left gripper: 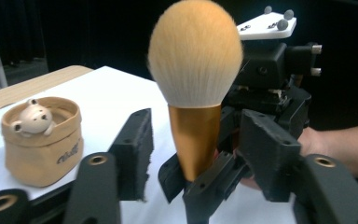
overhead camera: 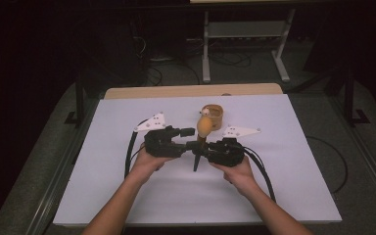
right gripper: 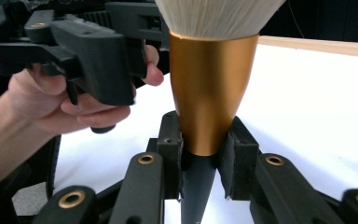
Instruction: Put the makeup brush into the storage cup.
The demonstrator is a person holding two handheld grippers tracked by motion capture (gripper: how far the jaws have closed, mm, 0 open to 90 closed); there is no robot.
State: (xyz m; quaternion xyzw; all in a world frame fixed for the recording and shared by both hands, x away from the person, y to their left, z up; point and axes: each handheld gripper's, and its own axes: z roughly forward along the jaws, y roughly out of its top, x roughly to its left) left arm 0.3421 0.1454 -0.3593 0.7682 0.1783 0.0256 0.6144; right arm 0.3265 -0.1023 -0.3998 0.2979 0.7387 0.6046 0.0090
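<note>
Right hand-held gripper (right gripper: 200,163) pinching makeup brush (right gripper: 208,93) upright at base of gold ferrule, black handle tapering below, fluffy peach-white head above. Left hand-held gripper (left gripper: 205,144) spread either side of brush, pads clear. Beyond brush, frog-faced tan pouch (overhead camera: 214,115); bare white table (overhead camera: 284,171) all round.

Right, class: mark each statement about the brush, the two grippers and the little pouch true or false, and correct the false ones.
1. The right gripper is clamped on the brush. True.
2. The brush lies flat on the table. False: it stands upright, bristles on top, held above the table.
3. The left gripper squeezes the brush. False: its jaws stand apart on either side, not touching.
4. A tan pouch with a small bear figure in it stands on the table. True.
5. The pouch hangs from the left gripper. False: it stands apart from it.
</note>
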